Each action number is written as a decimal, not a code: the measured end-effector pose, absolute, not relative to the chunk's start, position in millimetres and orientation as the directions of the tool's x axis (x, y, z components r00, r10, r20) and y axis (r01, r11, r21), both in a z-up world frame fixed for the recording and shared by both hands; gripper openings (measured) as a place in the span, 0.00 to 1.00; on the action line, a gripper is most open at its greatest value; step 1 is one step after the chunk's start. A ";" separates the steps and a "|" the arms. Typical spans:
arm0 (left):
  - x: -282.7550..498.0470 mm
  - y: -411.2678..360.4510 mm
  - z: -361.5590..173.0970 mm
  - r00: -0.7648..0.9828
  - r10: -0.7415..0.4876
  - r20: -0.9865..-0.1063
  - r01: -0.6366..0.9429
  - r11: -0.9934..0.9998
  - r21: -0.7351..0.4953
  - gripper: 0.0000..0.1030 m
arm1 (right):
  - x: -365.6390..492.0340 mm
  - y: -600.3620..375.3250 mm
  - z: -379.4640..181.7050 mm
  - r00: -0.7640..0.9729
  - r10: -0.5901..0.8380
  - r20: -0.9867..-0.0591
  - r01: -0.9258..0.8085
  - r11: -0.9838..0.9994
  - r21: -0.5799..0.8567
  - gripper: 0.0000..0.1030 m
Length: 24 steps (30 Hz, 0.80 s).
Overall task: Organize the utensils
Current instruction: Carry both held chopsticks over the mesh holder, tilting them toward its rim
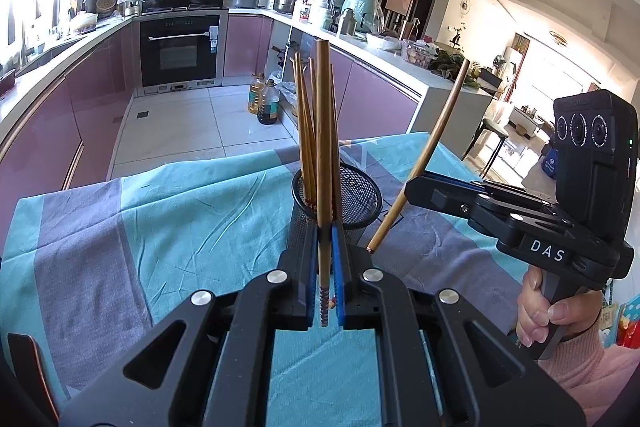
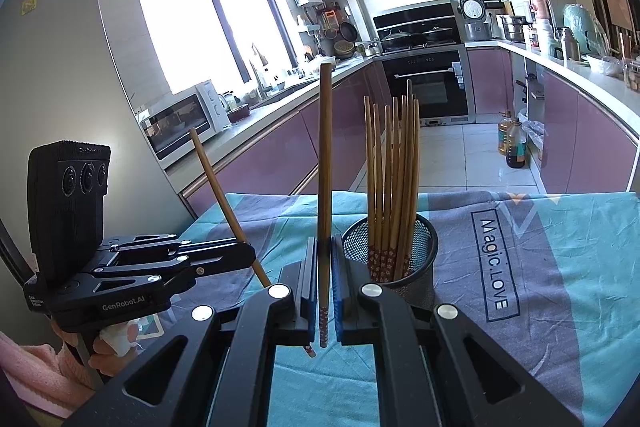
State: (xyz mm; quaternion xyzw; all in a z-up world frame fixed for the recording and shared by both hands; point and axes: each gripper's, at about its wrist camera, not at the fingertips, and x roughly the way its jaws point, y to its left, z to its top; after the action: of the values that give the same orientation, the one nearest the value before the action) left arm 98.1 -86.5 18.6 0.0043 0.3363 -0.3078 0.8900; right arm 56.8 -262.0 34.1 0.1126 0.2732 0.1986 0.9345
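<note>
Starting at the left of the right wrist view: clamping the left stick [image 2: 224, 203], a thin round wooden rod, between the matte black fingers of the left gripper [image 2: 249, 255], closed narrow on it. Tilting it, plain tip up and to the left, butt end down near the cloth [image 2: 560, 287]. Moving to the centre: pinching the right stick [image 2: 325, 147] upright between the blue rubbery pads of the right gripper [image 2: 325, 243], fingers drawn in to a slim gap no wider than the stick. Showing smooth brown wood above the pads and a red-and-white flowered band at the bottom end. Holding it just left of the cup [image 2: 424, 247], a round black wire-mesh cylinder with a solid rim, sitting on the cloth. Packing the cup with a bundle [image 2: 392, 179] of matching sticks, flowered ends down, plain ends fanning slightly upward. Spreading under it all in creased, soft-looking fabric, banded teal and grey, with "Magic.LOVE" printed in a dark box at the right. Seeing, from the left wrist, the left stick standing straight in front of the cup, and further right the right stick slanting up and to the right.
</note>
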 end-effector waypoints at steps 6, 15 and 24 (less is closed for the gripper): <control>99.5 -85.3 21.2 0.588 -0.545 -0.597 0.550 0.811 -0.199 0.07 | 57.8 -265.8 37.4 0.779 0.425 -0.461 -0.305 0.899 0.314 0.06; 100.6 -86.5 28.8 0.596 -0.548 -0.587 0.553 0.810 -0.195 0.07 | 58.3 -266.9 41.9 0.784 0.423 -0.454 -0.311 0.901 0.302 0.06; 102.0 -85.0 34.2 0.602 -0.553 -0.576 0.556 0.808 -0.194 0.07 | 59.5 -268.0 48.1 0.791 0.424 -0.442 -0.318 0.901 0.295 0.06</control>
State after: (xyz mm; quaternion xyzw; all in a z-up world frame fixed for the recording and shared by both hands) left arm 102.0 -85.0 34.2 0.0028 0.3207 -0.3098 0.8951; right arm 59.5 -268.0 48.1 0.1033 0.2565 0.1970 0.9406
